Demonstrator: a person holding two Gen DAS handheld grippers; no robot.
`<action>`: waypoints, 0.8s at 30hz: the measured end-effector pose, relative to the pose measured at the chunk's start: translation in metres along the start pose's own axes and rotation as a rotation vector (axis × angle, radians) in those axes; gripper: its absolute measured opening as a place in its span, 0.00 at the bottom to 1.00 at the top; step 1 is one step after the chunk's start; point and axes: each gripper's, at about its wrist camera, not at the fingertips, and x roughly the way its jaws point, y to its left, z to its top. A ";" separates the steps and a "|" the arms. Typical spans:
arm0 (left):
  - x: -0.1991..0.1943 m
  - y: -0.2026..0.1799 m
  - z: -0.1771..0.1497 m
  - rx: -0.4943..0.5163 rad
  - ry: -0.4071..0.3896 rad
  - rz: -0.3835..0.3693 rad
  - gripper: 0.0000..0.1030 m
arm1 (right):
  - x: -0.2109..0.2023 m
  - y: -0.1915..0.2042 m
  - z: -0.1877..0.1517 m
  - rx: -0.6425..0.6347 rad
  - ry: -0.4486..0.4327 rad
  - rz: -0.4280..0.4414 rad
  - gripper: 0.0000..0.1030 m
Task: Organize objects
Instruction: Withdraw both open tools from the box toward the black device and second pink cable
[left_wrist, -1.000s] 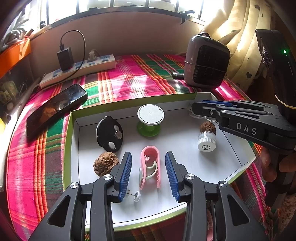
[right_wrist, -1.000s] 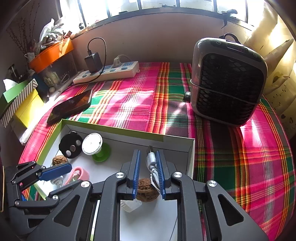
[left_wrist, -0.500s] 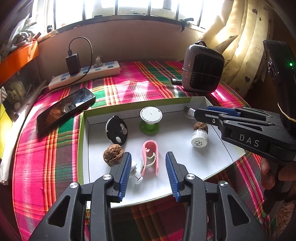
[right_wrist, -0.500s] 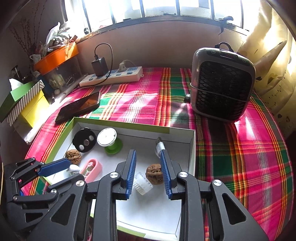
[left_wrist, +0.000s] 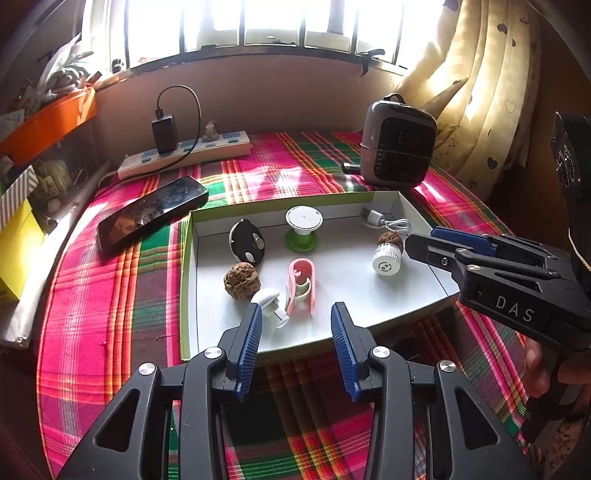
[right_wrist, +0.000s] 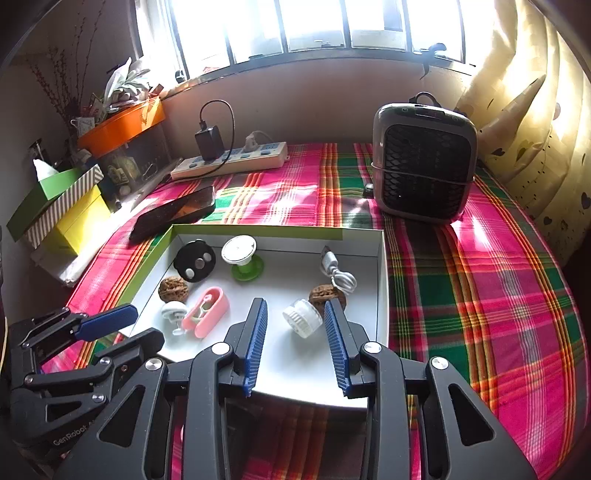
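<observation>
The left tool stands open with nothing between its blue pads, poised over the near edge of a shallow white box with a green rim that sits on a plaid-covered worktop. Just ahead of its left finger lies a small white suction hook, touching or nearly touching a pink oval case that lies straight ahead. A walnut rests ahead and to the left, with a black oval disc propped beyond it and a green spool with a white top farther forward.

The right tool is also open and grips nothing. Between and just beyond its fingertips lies a clear capped jar on its side, and a second walnut sits right behind it, seemingly touching, close to the right finger. A coiled white USB cable lies farther ahead, near the box's far right corner.

Beyond the box, ahead and left of both tools, a black phone lies flat and a white power strip runs along the wall; a small grey heater stands ahead and right of the right tool.
</observation>
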 end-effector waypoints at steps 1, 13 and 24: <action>-0.003 0.000 -0.002 -0.003 -0.003 0.002 0.36 | -0.003 0.002 -0.003 -0.005 -0.005 -0.010 0.35; -0.020 0.007 -0.028 -0.048 -0.007 0.002 0.36 | -0.021 0.013 -0.040 -0.020 0.002 -0.018 0.41; -0.020 0.007 -0.046 -0.060 0.024 -0.011 0.36 | -0.025 0.026 -0.065 -0.047 0.025 0.009 0.42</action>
